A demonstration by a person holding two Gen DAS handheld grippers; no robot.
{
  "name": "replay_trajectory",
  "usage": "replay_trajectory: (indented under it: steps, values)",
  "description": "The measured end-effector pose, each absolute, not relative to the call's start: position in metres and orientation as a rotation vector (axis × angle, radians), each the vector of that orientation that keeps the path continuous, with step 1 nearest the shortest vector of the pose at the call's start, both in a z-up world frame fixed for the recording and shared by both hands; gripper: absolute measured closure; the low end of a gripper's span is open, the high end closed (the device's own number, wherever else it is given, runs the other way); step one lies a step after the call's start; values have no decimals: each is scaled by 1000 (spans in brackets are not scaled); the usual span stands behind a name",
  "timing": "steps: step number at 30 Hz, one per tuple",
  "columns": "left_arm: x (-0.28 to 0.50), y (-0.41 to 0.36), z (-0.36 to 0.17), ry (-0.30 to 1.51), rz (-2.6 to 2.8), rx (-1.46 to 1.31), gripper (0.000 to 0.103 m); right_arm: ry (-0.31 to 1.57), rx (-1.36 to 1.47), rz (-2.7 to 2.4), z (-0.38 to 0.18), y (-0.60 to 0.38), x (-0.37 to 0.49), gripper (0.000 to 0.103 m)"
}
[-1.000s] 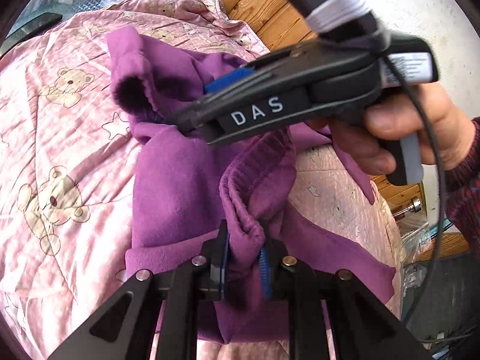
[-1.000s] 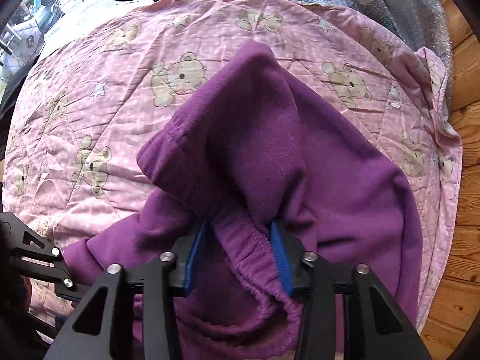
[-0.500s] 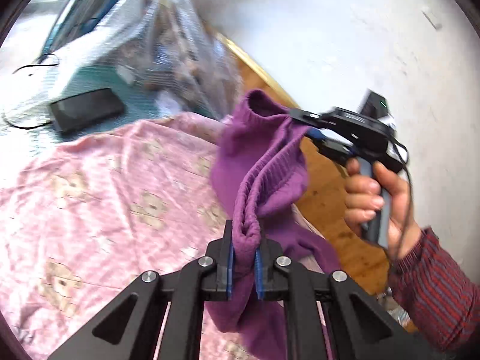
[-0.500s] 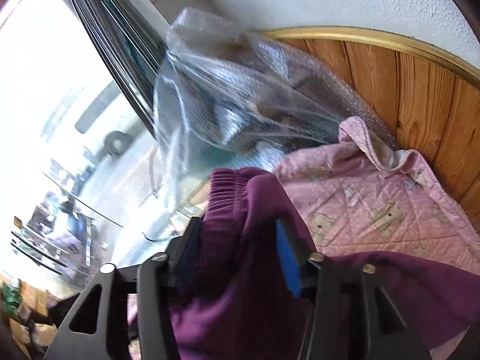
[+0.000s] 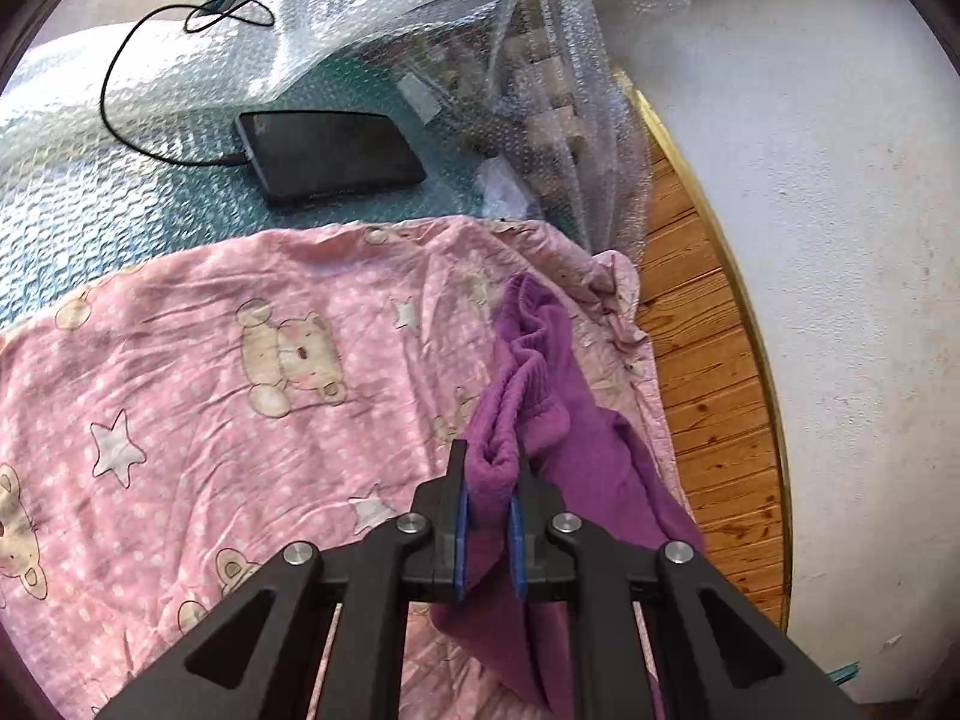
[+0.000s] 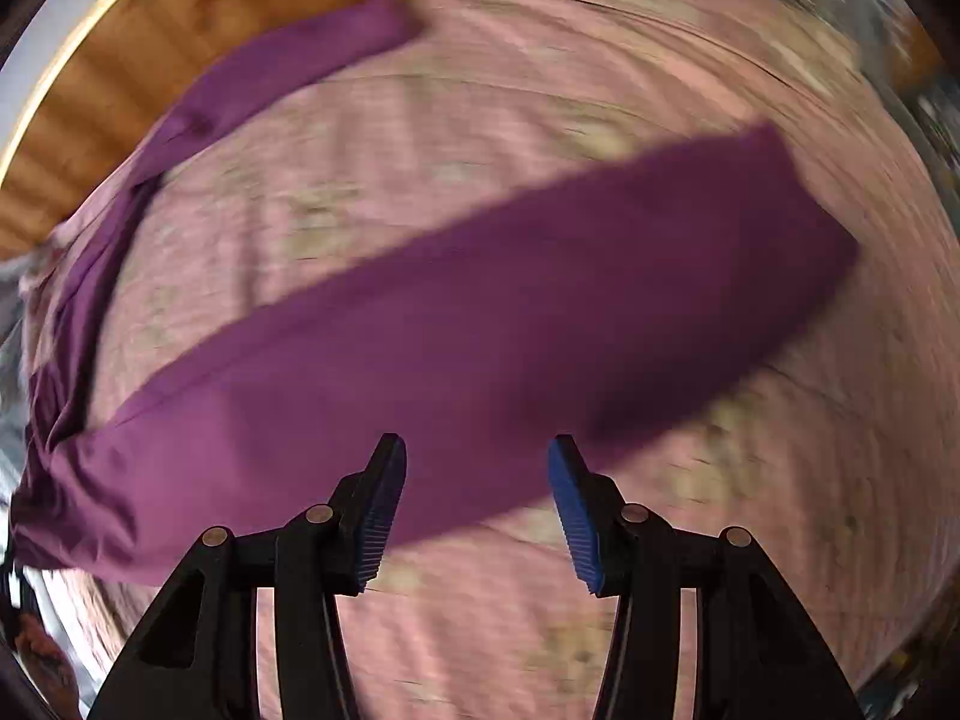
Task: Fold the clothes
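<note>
In the left wrist view, a black cable curls across bubble wrap at the far left of a bed and plugs into a dark phone lying face up beyond the far edge of a pink quilt printed with teddy bears and stars. Toward the right edge of the quilt, a purple fleece garment lies bunched in a narrow ridge, and the left gripper has its jaws pressed onto a fold of that fleece, the blue pads flat against the cloth. Further right, a wooden floor meets a white wall. The right wrist view is blurred by motion. At its left edge, the purple fleece garment gathers into a bundle, with a thin strip running up along the left edge of the pink quilt beside the wooden floor. From there a broad purple band stretches rightward across the middle of the quilt. The right gripper hangs above this band with its jaws spread wide, nothing between them.
</note>
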State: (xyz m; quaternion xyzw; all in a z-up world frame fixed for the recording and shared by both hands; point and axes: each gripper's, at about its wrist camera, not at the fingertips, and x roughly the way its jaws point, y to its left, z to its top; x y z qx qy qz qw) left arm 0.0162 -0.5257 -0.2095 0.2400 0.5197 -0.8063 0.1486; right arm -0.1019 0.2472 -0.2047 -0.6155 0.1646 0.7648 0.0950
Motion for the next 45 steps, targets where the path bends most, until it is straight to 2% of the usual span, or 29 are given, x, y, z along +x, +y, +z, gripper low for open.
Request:
replay_trajectory:
  steps: [6,10,11,12,13,14,15,16,18,23,28,30,31,32,33,34,38,40,41,43,45]
  values:
    - [-11,-533,-167,1424,-2376,725,92,676,-1594,2182,-225,367,-69,52]
    - [-34,-524,-165,1343,-2368,813,92,649,-1522,2246,-223,390,-104,53]
    - [-40,-522,-166,1317,-2362,833,92,636,-1527,2265,-223,392,-115,57]
    - [-46,-521,-167,1297,-2349,849,92,644,-1525,2304,-224,396,-127,76]
    - [-50,-522,-167,1285,-2335,856,93,709,-1493,2362,-219,402,-136,85]
    - [-55,-523,-167,1275,-2319,852,93,793,-1444,2418,-212,409,-144,85]
    - [-57,-527,-165,1277,-2299,835,93,937,-1347,2461,-200,420,-146,85]
    - [-58,-531,-164,1290,-2274,811,93,1055,-1258,2486,-190,430,-147,80]
    - [-60,-540,-164,1298,-2215,787,93,1123,-1197,2456,-183,441,-146,69]
    - [-66,-547,-190,1187,-2108,908,93,1130,-1332,2292,-212,442,-131,66]
    - [-55,-546,-207,1159,-2065,951,93,1121,-1358,2245,-224,427,-100,50]
    - [-53,-547,-210,1148,-2062,961,93,1088,-1409,2233,-236,419,-101,49]
    - [-53,-548,-211,1140,-2060,969,93,1046,-1415,2244,-239,416,-106,51]
    - [-53,-548,-212,1134,-2058,980,93,980,-1406,2276,-234,413,-111,64]
    - [-55,-548,-212,1126,-2058,990,93,916,-1420,2303,-225,409,-119,101]
    - [-57,-547,-210,1113,-2057,997,93,878,-1409,2315,-210,407,-125,101]
    - [-59,-546,-177,1096,-2065,1017,93,1066,-1409,2178,-144,419,-115,102]
    - [-54,-546,-162,1038,-2079,1080,93,1095,-1439,2084,-134,425,-103,96]
    - [-51,-547,-157,1003,-2084,1120,93,1035,-1471,2076,-138,424,-104,93]
    - [-47,-551,-167,930,-2054,1227,93,955,-1570,2101,-164,422,-113,79]
    - [-42,-556,-199,883,-1988,1341,93,1046,-1554,2105,-191,430,-102,78]
